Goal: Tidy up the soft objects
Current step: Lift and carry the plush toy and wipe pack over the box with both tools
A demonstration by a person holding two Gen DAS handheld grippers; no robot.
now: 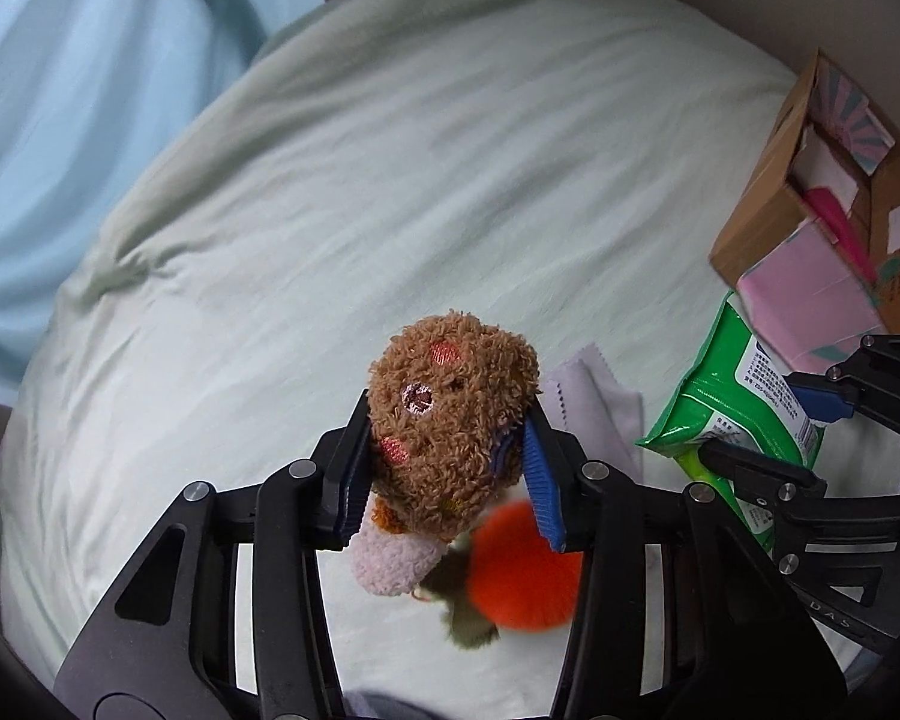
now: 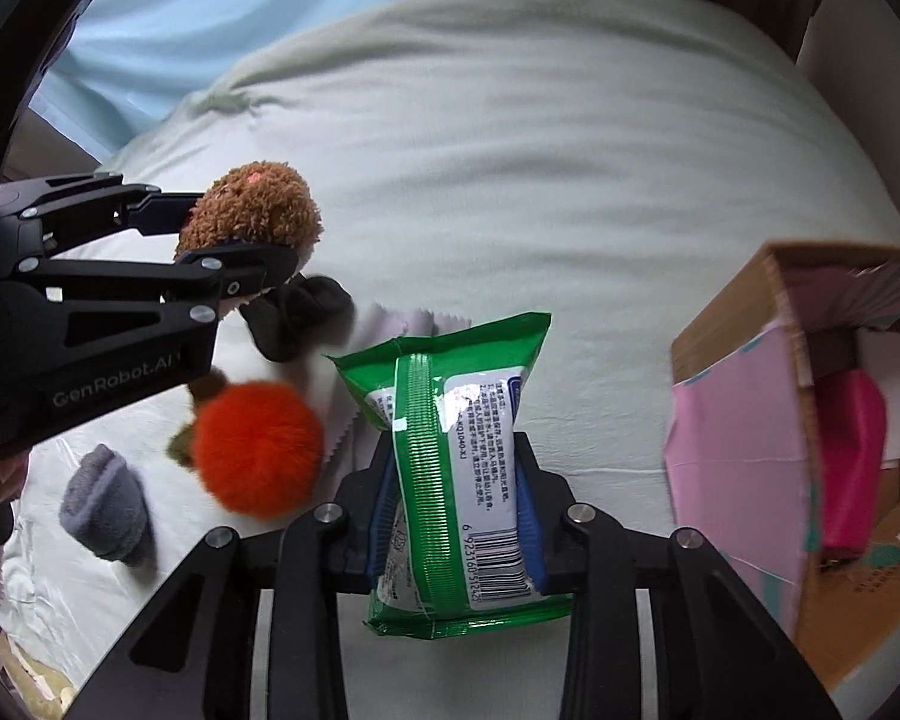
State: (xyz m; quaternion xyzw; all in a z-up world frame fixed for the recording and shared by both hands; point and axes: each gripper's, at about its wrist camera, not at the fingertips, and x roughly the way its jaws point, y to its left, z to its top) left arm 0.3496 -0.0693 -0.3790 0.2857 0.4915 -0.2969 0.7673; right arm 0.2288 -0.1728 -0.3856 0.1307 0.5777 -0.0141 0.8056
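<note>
Two soft items are off the bed at this moment, one in each of your grippers. Your left gripper [image 1: 450,468] is clamped on the brown plush toy [image 1: 450,414]: both blue pads press into its curly sides, jaws narrowed to the toy's width, head with its embroidered pink patches sticking up past the fingertips, pale pink lower part hanging beneath. Your right gripper [image 2: 456,516] is closed on the green wipes pack [image 2: 450,450], pads squeezing it at the middle so the pack stands on edge between them, barcode end nearest the camera, crimped top pointing away. In the right wrist view the plush toy sits up and to the left of the pack, well apart from it, gripped from the side by the left gripper's black fingers. Below the toy, on the pale green bedsheet [image 2: 540,150], lie an orange pom-pom [image 2: 258,450] with an olive-brown bit at its edge, a dark sock [image 2: 294,318], a grey rolled sock [image 2: 105,498] further left, and a light grey cloth [image 2: 390,330] with zigzag edges partly behind the pack. To the right stands an open cardboard box [image 2: 738,306] holding a pink package [image 2: 732,450] and a magenta item [image 2: 852,450]; what that item is, you cannot tell. Light blue fabric [image 2: 240,6] hangs beyond the bed's far edge. Some blur on the box and pom-pom.
</note>
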